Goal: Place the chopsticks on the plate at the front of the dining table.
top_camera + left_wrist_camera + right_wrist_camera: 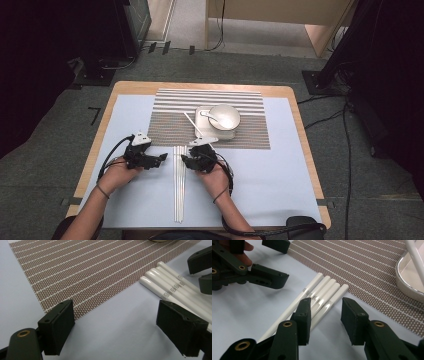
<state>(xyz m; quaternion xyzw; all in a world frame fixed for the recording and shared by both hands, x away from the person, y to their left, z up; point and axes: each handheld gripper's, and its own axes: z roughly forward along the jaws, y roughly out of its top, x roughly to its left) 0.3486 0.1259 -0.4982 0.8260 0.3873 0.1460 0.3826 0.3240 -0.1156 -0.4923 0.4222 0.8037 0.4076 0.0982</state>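
Note:
Several long white sticks lie side by side on the pale blue table cover, running from the placemat's near edge toward the front. They appear as white sticks and white sticks in the gripper views. My left gripper is just left of them, and the left gripper has its jaws wide open over bare cover. My right gripper is at their right side. The right gripper is open, low over the outermost sticks, one jaw above the bundle and the other beside it.
A brown striped placemat covers the table's far middle. On it a pale square plate carries a bowl with a spoon, and one white stick leans on the plate. Dark equipment and cables surround the table.

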